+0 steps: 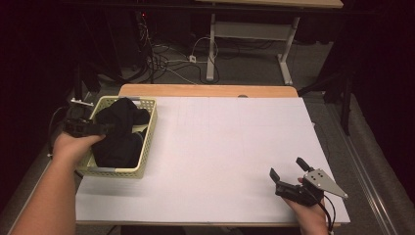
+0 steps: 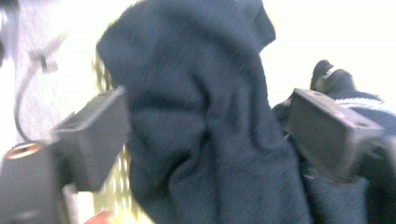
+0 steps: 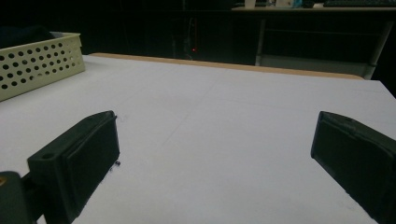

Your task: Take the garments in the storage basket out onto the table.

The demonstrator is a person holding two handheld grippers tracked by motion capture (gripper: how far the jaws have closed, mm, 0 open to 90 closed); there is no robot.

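A pale yellow perforated basket stands at the left edge of the white table, and dark cloth is heaped inside it. My left gripper reaches into the basket from its left side. In the left gripper view the jaws stand wide apart, and a fold of the dark cloth rises between them without being pinched. My right gripper rests low over the table's front right corner. It is open, with bare white table between its fingers.
The basket's side wall shows far left in the right gripper view. A wooden strip runs along the table's far edge. Beyond it are floor cables and another table's white legs.
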